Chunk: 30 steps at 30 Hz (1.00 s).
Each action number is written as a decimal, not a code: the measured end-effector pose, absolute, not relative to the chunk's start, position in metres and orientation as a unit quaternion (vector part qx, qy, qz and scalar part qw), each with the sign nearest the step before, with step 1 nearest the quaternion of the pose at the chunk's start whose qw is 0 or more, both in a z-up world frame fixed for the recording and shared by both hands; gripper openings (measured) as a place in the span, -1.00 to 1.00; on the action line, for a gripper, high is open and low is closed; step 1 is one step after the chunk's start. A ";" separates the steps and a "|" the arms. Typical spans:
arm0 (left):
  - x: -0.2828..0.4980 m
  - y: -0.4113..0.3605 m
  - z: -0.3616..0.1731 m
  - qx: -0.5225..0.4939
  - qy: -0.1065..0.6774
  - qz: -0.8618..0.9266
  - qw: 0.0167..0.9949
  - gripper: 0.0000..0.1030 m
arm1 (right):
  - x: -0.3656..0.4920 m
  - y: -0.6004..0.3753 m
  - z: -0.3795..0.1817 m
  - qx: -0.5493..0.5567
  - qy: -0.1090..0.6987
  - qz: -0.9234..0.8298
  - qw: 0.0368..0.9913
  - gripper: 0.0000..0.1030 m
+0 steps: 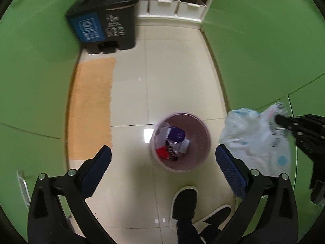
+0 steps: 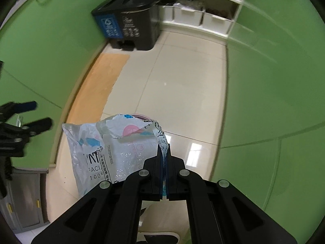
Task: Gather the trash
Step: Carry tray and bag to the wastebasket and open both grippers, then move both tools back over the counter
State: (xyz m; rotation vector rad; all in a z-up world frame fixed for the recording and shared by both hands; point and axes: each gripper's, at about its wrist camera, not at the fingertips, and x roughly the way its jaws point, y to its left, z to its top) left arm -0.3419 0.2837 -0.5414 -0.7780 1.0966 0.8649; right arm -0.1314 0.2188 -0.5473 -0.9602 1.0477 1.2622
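Note:
A small pink waste bin point(image 1: 203, 152) stands on the tiled floor with several pieces of trash inside, among them a purple lid point(image 1: 178, 134) and something red point(image 1: 162, 152). My left gripper point(image 1: 162, 150) hangs above the bin, open wide, nothing between its blue pads point(image 1: 231, 170). My right gripper point(image 2: 163, 148) is shut on the edge of a crumpled white plastic wrapper bag point(image 2: 113, 152) with blue and pink print. In the left wrist view the bag point(image 1: 254, 140) hangs to the right of the bin from the right gripper point(image 1: 282, 121). The bag hides most of the bin in the right wrist view.
A black and blue pedal trash can point(image 1: 105, 28) stands at the far left by a white shelf point(image 1: 172, 10) with storage boxes. An orange mat point(image 1: 91, 105) lies along the left. Green cabinet fronts point(image 1: 264, 61) flank the floor. A person's shoes point(image 1: 184, 203) are near the bin.

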 end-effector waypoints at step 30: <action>-0.364 0.276 -0.471 -0.364 0.465 0.396 0.703 0.94 | -0.144 0.237 -0.519 -0.393 0.495 0.522 0.573 0.89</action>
